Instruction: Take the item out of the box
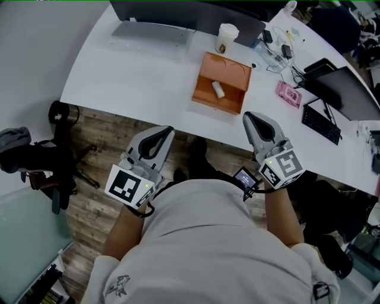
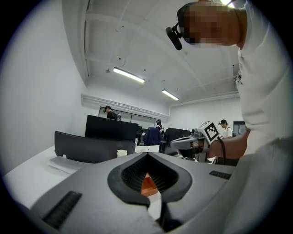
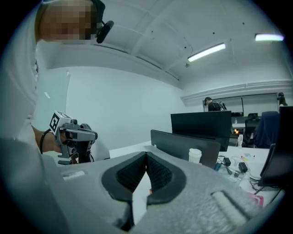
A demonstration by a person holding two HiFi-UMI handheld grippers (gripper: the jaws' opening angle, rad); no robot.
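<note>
An open orange box (image 1: 228, 72) stands on the white desk (image 1: 136, 83), and a small white cylindrical item (image 1: 218, 89) lies inside it. My left gripper (image 1: 168, 130) hangs below the desk's near edge, left of the box, jaws shut and empty. My right gripper (image 1: 248, 116) is held at the desk edge just right of the box, also shut with nothing in it. In the left gripper view the closed tips (image 2: 147, 154) meet, and a bit of the orange box (image 2: 149, 184) shows behind them. The right gripper view shows its tips (image 3: 146, 153) pressed together.
A paper cup (image 1: 227, 37) and a dark monitor (image 1: 196, 15) stand behind the box. A pink object (image 1: 288, 95), cables and a black keyboard (image 1: 320, 123) lie to the right. A grey flat device (image 1: 151, 35) is at the far left. A black chair (image 1: 53, 160) stands on the floor.
</note>
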